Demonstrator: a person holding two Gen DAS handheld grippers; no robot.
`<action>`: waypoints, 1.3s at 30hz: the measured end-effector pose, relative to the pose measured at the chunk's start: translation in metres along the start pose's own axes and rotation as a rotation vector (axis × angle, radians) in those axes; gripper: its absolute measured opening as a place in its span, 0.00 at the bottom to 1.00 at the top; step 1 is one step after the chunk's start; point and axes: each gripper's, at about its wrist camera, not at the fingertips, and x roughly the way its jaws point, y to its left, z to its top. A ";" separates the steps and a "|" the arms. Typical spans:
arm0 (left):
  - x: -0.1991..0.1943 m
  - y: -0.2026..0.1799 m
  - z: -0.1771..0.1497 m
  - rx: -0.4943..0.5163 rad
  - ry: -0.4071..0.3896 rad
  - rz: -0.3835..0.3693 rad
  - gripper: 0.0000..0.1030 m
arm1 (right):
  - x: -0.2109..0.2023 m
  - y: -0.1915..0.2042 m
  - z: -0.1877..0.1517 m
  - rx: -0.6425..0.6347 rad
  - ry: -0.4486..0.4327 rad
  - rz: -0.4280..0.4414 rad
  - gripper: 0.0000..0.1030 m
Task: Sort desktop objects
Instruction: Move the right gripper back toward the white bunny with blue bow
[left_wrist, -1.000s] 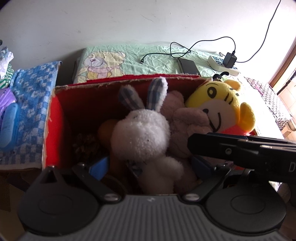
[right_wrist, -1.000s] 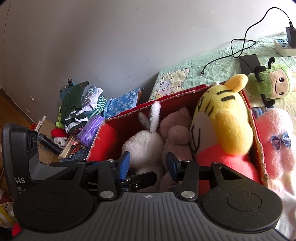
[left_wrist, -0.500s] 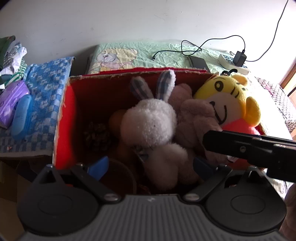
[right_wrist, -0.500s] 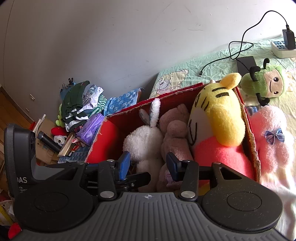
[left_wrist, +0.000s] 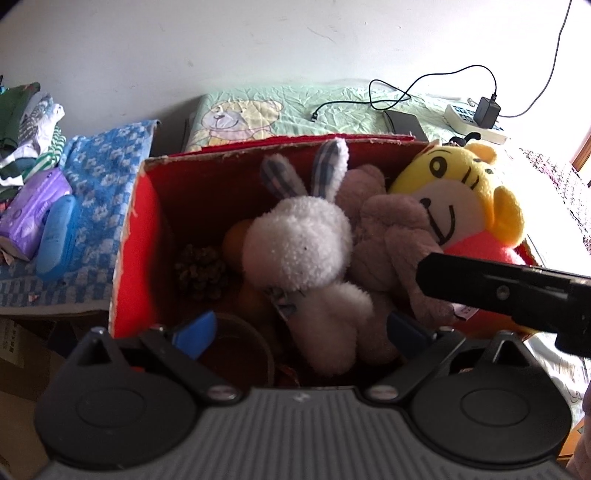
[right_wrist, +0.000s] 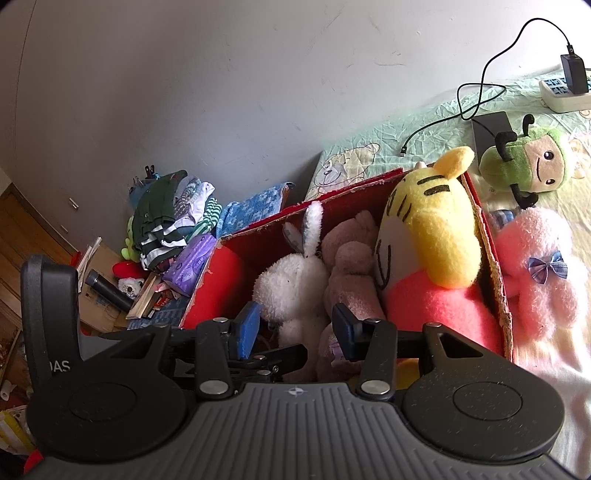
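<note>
The only writing to be read is "DAS" in white on the black body of the left gripper (right_wrist: 275, 356), seen at the left of the right wrist view; the rest of the word is cut off. A small tag on the brown bear (left_wrist: 391, 236) carries print too small to read.

The red box (left_wrist: 136, 229) stands on the bed and holds a white rabbit (left_wrist: 299, 247) with checked ears, the brown bear pressed against its side, and a yellow tiger (left_wrist: 458, 195) in a pink top against the right wall. A pine cone (left_wrist: 201, 271) and an orange ball lie low at the left of the box.

Both grippers hang over the near edge of the box with blue-padded fingers spread and nothing between them; the right gripper (right_wrist: 295, 330) frames the rabbit's body.

Outside the box, a pink plush (right_wrist: 535, 280) with a checked bow touches its right wall, and a green plush (right_wrist: 528, 162) lies on the bedsheet behind it. A power strip (left_wrist: 474, 123) with a charger and cable sits further back. Folded clothes (right_wrist: 170, 218) and a purple pack are piled at the left.
</note>
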 end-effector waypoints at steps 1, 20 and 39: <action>0.000 0.000 0.000 0.002 0.000 0.003 0.97 | 0.000 0.000 0.000 -0.001 -0.001 0.000 0.46; -0.003 -0.006 0.000 0.022 0.007 0.074 0.98 | -0.005 -0.003 -0.001 0.001 -0.032 0.000 0.45; -0.018 -0.017 -0.004 -0.069 0.004 0.213 0.98 | -0.024 -0.018 0.002 -0.022 -0.017 0.093 0.46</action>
